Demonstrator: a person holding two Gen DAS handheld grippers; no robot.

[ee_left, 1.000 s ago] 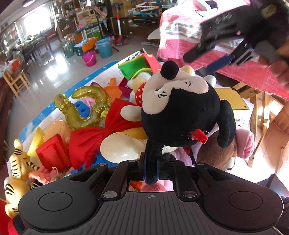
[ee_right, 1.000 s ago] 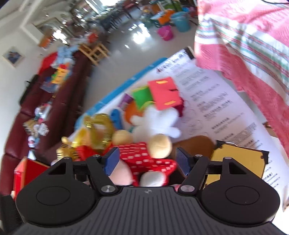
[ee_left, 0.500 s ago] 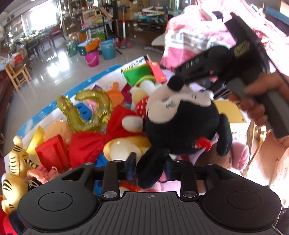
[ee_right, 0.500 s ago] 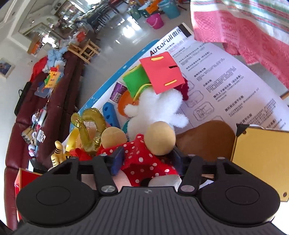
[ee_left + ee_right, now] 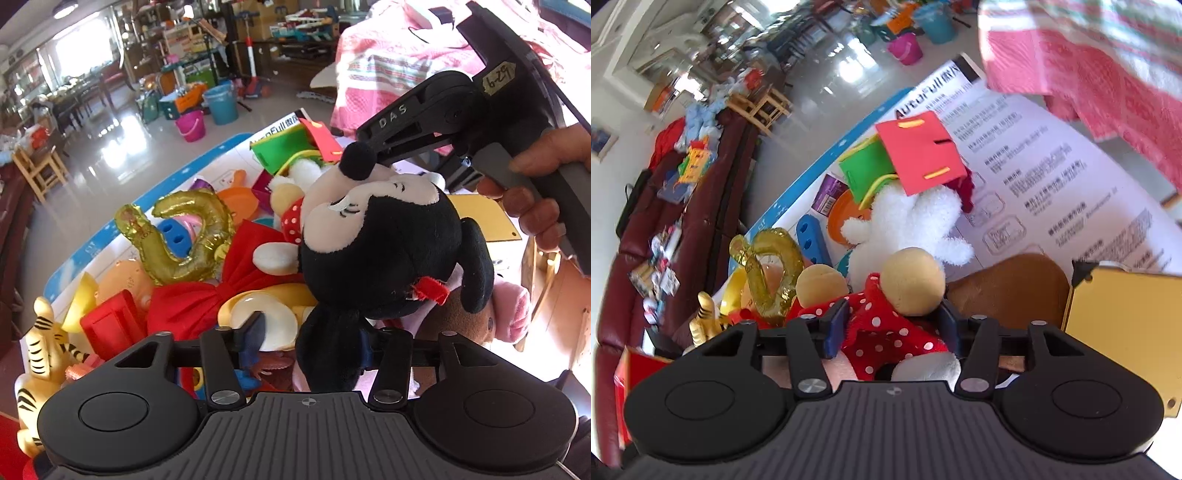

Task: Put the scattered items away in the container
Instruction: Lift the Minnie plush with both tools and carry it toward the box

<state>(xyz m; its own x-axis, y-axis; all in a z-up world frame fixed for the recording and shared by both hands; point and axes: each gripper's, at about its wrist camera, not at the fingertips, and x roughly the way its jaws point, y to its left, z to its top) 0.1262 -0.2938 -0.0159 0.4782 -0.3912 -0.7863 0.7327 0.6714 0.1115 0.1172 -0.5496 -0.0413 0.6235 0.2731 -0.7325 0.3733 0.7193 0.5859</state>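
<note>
A black Minnie Mouse plush lies head-up on a heap of toys. Its black ear hangs between the fingers of my left gripper, which stands open around it. My right gripper is open, with the plush's red polka-dot dress and tan feet between its fingers. The right tool's black body shows over the plush's nose in the left wrist view. No container is identifiable.
The heap holds a gold foil balloon, a red bow, a tiger figure, a red block, a white plush, red and green foam bags. A yellow card lies right. A printed mat lies underneath.
My left gripper has opened and let go of the plush's ear. My right gripper has come down over the plush's dress and feet.
</note>
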